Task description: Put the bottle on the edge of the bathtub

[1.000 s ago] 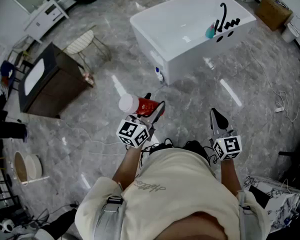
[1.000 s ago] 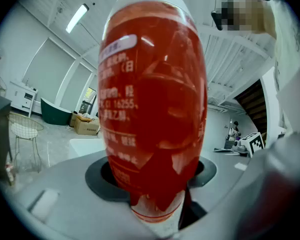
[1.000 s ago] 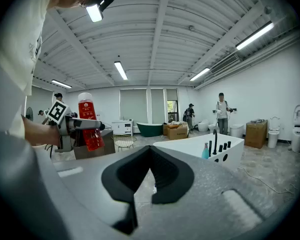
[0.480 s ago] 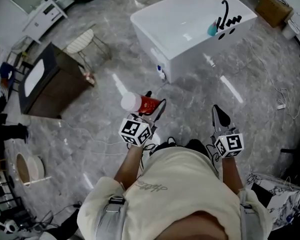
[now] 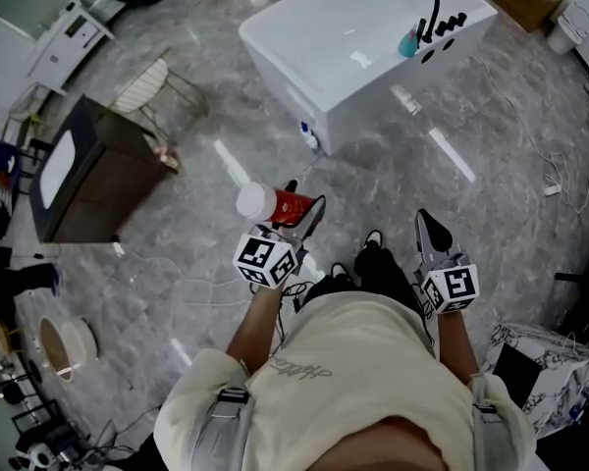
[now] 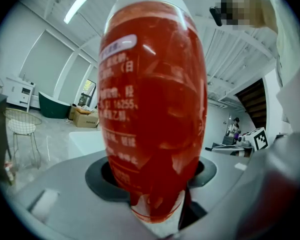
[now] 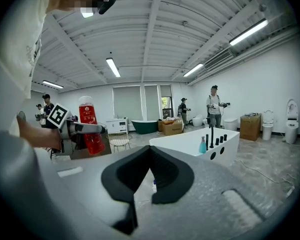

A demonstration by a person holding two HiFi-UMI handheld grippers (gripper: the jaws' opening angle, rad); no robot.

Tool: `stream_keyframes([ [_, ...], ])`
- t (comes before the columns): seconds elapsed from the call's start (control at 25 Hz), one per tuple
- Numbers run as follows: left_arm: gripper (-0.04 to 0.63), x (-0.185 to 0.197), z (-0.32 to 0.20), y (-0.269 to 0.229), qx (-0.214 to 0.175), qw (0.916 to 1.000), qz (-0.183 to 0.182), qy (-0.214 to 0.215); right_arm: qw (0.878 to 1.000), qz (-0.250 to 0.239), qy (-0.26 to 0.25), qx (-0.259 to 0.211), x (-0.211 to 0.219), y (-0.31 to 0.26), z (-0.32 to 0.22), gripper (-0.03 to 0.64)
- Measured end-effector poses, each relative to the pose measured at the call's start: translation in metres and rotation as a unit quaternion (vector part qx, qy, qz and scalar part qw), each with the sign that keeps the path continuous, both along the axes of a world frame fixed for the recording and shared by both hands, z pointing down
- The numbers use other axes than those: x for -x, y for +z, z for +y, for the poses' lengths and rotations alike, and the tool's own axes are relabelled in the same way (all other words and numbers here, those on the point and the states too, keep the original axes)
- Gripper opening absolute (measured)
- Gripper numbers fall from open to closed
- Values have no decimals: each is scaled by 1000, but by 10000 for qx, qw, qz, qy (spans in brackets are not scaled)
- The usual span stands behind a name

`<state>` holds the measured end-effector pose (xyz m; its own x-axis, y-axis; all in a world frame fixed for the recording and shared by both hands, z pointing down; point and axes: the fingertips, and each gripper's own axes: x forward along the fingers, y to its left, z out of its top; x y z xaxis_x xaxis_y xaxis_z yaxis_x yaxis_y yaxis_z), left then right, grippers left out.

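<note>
A red bottle [image 5: 275, 205] with a white cap lies sideways in my left gripper [image 5: 300, 214], which is shut on its body at waist height over the floor. In the left gripper view the bottle [image 6: 155, 109] fills the middle, standing between the jaws of the left gripper [image 6: 152, 181]. The white bathtub [image 5: 304, 77] stands ahead at the top of the head view, some way from both grippers. My right gripper [image 5: 430, 232] is held to the right, shut and empty. In the right gripper view its pads [image 7: 140, 176] meet at the tips, with the bottle [image 7: 90, 126] at left and the bathtub [image 7: 182, 143] beyond.
A teal bottle [image 5: 409, 43] and a black faucet [image 5: 434, 13] sit at the tub's far end. A small bottle [image 5: 307, 135] stands on the floor by the tub. A dark cabinet [image 5: 88, 170] and a wire chair [image 5: 152, 86] are at left. Cables cross the floor, and people [image 7: 215, 106] stand in the background.
The person has stepped forward: a shoe now shows between the grippers and the floor has slid past. Both grippers keep their pose, and the bottle stays in the left one.
</note>
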<state>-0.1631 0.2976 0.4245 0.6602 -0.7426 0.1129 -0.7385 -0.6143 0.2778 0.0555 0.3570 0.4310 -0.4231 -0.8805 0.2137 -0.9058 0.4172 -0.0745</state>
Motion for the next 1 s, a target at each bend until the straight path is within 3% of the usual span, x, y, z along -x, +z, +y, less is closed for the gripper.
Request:
stream_keyframes([
  [0.28, 296, -11, -48, 10, 252, 9997, -1, 47, 9994, -216, 21, 256, -14, 22, -45, 2],
  [0.76, 296, -55, -201, -9, 115, 9996, -239, -30, 9975, -600, -360, 12, -45, 13, -226, 2],
  [1.0, 296, -85, -252, -21, 145, 9994, -294, -124, 9964, -631, -557, 41, -72, 10, -294, 2],
])
